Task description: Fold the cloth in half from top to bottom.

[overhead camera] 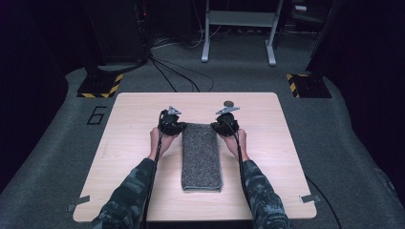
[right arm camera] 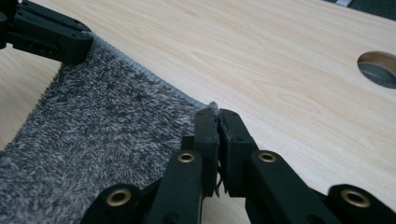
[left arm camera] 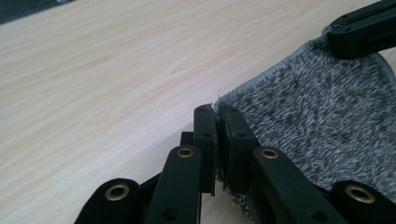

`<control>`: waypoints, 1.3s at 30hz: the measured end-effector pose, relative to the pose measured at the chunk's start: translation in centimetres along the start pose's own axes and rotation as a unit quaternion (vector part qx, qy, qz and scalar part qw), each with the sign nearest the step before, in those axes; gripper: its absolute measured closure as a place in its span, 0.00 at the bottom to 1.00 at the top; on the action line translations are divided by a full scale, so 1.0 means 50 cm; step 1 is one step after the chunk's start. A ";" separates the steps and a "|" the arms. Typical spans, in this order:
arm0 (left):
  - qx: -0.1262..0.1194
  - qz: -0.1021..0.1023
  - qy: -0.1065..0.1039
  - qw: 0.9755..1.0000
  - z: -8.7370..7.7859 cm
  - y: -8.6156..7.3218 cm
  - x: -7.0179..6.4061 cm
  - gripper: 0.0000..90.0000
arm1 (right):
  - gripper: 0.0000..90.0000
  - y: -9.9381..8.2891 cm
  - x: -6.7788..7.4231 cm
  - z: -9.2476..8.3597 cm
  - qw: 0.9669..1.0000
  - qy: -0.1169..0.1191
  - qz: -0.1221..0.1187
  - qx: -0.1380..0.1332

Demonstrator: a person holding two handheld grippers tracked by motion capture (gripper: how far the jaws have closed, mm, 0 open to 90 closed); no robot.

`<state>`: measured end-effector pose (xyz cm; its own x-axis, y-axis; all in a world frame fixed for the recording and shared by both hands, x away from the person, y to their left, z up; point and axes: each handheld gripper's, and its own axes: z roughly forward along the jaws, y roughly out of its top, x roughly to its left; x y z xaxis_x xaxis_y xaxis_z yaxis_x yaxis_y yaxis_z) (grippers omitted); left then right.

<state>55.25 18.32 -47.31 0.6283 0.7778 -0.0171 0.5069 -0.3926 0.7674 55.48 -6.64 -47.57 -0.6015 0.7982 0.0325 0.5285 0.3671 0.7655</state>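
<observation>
1. From the high view, a folded grey towel lies lengthwise down the middle of the wooden table, with the left gripper at its far left corner and the right gripper at its far right corner
2. That view shows both camouflage sleeves coming in from the near edge, but not how the jaws stand
3. The left gripper view settles it: the left gripper is pinched tight on the towel's stitched corner, with pile showing between the pads
4. The right gripper view shows the right gripper likewise clamped on its corner of the towel, a thread hanging between the jaws
5. Each gripper view catches the other gripper's black jaws at the far corner
6. A round hole in the tabletop is clear in the right gripper view
</observation>
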 end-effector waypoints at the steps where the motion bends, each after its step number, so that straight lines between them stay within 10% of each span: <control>1: -0.002 0.003 0.000 1.000 -0.002 0.004 0.000 0.95 | 0.96 0.003 0.001 -0.005 1.000 0.003 0.006 -0.002; 33: -0.077 0.056 0.031 0.995 -0.084 0.073 -0.041 0.95 | 0.96 0.051 0.024 -0.120 0.993 -0.044 -0.061 -0.089; 39: -0.094 0.037 0.011 0.995 -0.103 0.066 -0.043 0.95 | 0.96 0.055 0.028 -0.138 0.991 -0.046 -0.067 -0.108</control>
<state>52.52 17.89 -41.44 0.6457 0.7616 0.0554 0.3390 -0.3509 0.8729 51.96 -7.80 -40.98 -0.5960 0.7924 -0.1296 0.3014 0.3704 0.8786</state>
